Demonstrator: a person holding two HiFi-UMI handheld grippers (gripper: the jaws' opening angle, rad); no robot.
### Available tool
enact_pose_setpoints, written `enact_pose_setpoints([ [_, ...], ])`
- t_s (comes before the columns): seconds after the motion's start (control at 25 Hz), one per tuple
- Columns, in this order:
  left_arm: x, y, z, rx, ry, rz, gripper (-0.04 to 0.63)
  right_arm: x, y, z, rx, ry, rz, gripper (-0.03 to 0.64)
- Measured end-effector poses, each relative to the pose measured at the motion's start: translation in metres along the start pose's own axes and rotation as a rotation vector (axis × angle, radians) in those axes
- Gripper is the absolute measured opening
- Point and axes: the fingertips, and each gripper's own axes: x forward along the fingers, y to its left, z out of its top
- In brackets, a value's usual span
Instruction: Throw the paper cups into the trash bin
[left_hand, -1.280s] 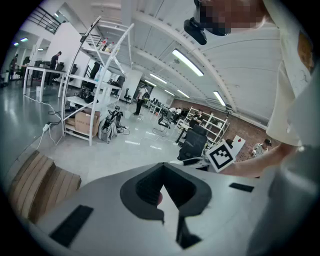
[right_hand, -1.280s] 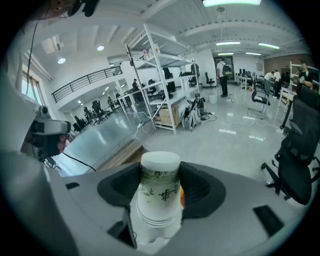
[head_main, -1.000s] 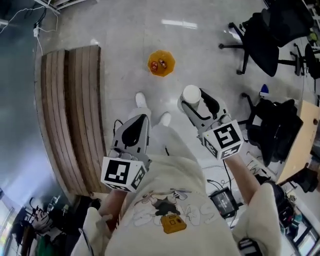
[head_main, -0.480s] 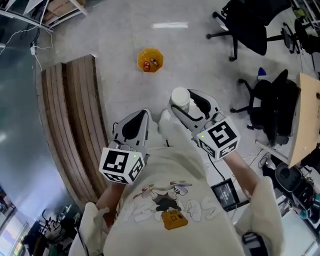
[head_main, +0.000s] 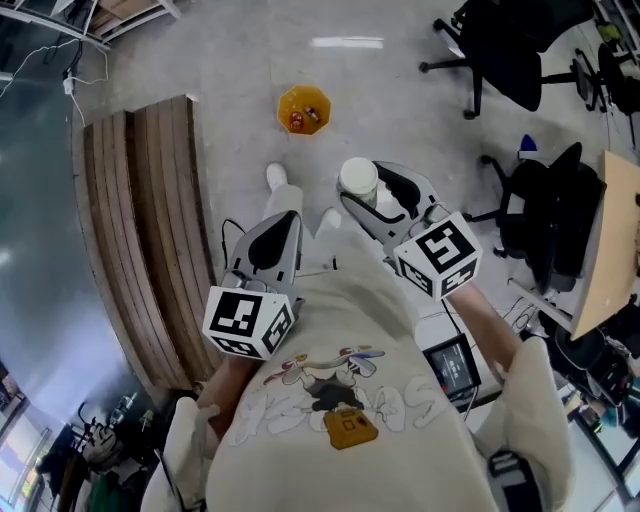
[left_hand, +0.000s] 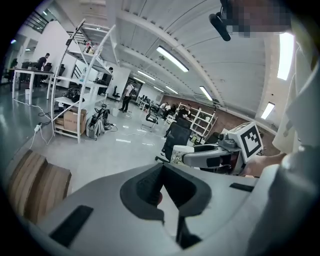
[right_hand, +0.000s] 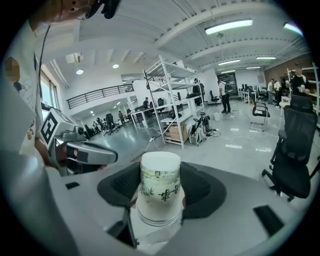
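Item 1, left gripper (head_main: 280, 230): clenched on nothing, idle at 8 o'clock of the cup.

Item 2, trash bin (head_main: 303, 108): orange, on the floor at 11 o'clock of the cup, well apart from it.

Item 3, right gripper (head_main: 366, 196): clamped on one paper cup (head_main: 357, 178).

Change: over the last second the cup has barely closed on the bin. I judge the carry unfinished and a release premature.

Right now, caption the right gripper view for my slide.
Right gripper holds a printed paper cup between its jaws, left gripper alongside, in a wide workshop hall.
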Motion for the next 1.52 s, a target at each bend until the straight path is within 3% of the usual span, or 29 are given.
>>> enact_pose_setpoints([
  [0.32,0.041,0.092,0.059,-0.041,-0.042,0.022,0.006,0.084,-0.041,0.043,-0.016,0.050,-0.008,0.258],
  [0.52,0.071,0.160,0.088,-0.101,-0.024,0.020,0.006,0.141,-0.073,0.070,-0.018,0.123,-0.034,0.258],
  [0.76,0.112,0.191,0.110,-0.099,0.020,-0.014,0.006,0.188,-0.111,0.087,-0.012,0.142,-0.048,0.258],
  [1.16,0.198,0.238,0.083,-0.106,0.126,0.023,0.006,0.275,-0.171,0.041,-0.021,0.201,0.041,0.258],
  [1.52,0.272,0.274,0.015,-0.191,0.189,0.080,0.006,0.343,-0.201,-0.055,-0.062,0.308,0.112,0.258],
])
